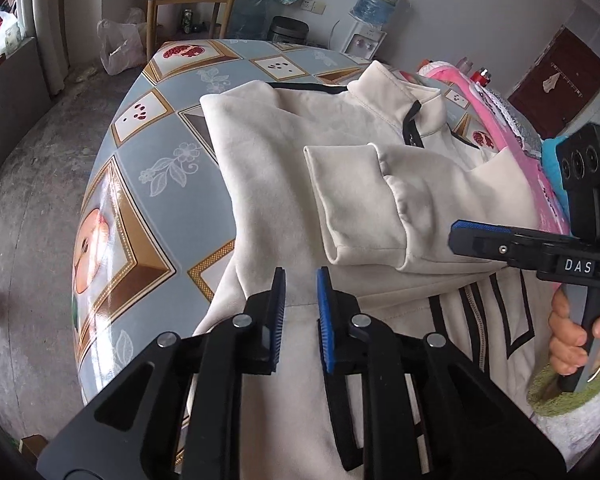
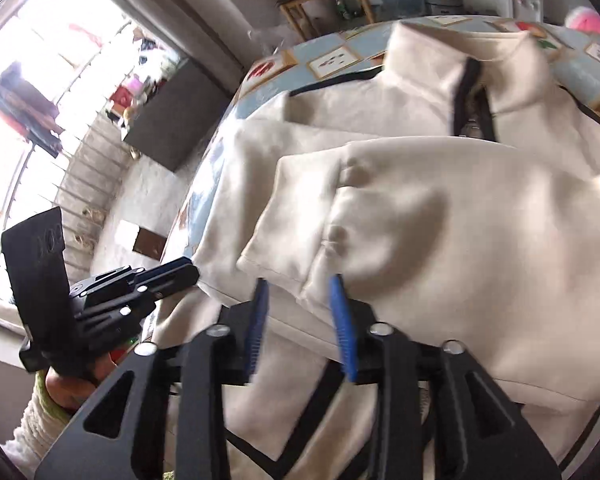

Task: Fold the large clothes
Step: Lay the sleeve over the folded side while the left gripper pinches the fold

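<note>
Both empty: my left gripper [image 1: 301, 280] and right gripper [image 2: 300, 292] have fingers apart. Sleeve [image 1: 364, 204] ahead sits loosely folded on jacket [image 1: 268, 148]; a shallow pinch risks dragging it open.

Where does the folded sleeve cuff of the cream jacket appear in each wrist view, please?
Left wrist view: the sleeve cuff lies at centre, across the jacket's body, just beyond the open fingers of the left gripper.
Right wrist view: the sleeve cuff sits at centre-left, just above the open fingers of the right gripper.
Shared landmark: the black-trimmed collar, beyond the cuff in both.
</note>
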Demonstrator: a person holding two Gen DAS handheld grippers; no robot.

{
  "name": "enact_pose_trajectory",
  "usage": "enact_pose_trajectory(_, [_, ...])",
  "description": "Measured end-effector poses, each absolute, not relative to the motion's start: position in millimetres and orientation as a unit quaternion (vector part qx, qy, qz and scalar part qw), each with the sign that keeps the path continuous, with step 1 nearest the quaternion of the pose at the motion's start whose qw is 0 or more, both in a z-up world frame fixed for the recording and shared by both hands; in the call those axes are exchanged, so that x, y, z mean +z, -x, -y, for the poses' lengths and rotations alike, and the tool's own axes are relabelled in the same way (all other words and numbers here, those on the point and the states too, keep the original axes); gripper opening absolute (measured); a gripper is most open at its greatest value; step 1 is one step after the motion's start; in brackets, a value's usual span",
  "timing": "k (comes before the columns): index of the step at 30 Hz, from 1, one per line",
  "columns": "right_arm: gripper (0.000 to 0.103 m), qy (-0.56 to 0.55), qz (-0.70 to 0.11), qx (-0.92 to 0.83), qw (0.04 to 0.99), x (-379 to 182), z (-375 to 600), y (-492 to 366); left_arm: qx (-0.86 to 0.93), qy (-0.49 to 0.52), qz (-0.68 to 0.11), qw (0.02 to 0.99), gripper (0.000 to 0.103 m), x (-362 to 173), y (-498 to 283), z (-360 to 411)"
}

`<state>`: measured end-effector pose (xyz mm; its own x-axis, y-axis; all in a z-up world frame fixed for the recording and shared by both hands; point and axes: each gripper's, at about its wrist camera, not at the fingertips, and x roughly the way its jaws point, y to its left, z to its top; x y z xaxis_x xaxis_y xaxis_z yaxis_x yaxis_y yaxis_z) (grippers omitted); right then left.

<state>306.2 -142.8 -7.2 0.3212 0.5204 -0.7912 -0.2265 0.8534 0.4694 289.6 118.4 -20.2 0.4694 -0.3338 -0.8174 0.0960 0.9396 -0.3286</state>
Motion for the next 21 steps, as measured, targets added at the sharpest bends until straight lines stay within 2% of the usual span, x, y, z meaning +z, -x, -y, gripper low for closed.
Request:
enact_pose_trajectory(3, [0.048,-0.156,-0.510,0.204,0.821,5,191,-294,-0.137,0.149,-0.502,0.841,0.029,-18,-304,-117])
enact_pose_trajectory(7, [0.048,-0.175,-0.502,0.167,0.831,5,249,-272,-0.137,0.176,-0.511,0.830,0.030,-23,-332,-106])
enact_pose_trajectory(12, [0.048,-0.176,-0.502,0.131,0.837,-21,295,-244,-0.123,0.201,-0.550,0.801,0.030,-47,-372,-93])
enact_pose_trajectory(21, [0.048,-0.161,-0.490,0.108,0.850,-37,315,-213,-0.083,0.225,-0.565,0.790,0.027,-53,-391,-91])
